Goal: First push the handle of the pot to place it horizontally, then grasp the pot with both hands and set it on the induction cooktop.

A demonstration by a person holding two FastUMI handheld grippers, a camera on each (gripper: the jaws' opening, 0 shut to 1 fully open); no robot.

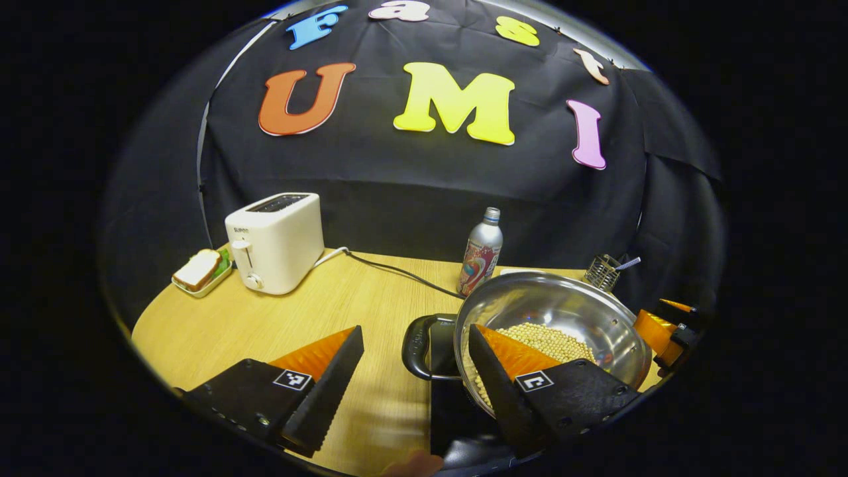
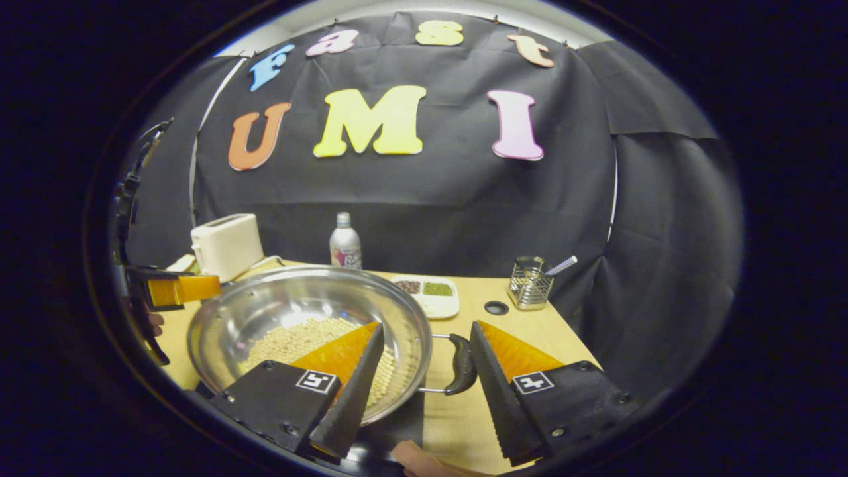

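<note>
Setting: black cloth hangs behind a pale wooden tabletop (image 1: 265, 324) in a booth.
Pot: a steel pot (image 1: 553, 311) holding pale beans is seen on the tabletop, resting over a dark flat slab at the near edge that is judged to be the induction cooktop (image 2: 397, 411); whether the pot sits fully on it cannot be told.
Handles: the black loop handle (image 1: 421, 344) on the pot's left lies level, and the handle (image 2: 462, 364) on its right is likewise seen flat.
Left gripper (image 1: 414, 377): its jaws are spread wide and nothing is held; the left handle lies between them, one finger over the tabletop and the other over the pot's rim.
Right gripper (image 2: 424, 381): its jaws are also wide apart and empty; the right handle sits between them, one finger reaching over the beans.
Step in hand: the handle push is judged done, and the two-handed grasp is being lined up.
Next move: both pairs of jaws would need to be closed on the handles together, so that the pot is kept level and the beans are not spilled.
Elsewhere: a white toaster (image 1: 275, 242), a drink bottle (image 1: 481, 252), a wire holder (image 2: 530, 283) and a white dish (image 2: 430, 295) stand farther back.
</note>
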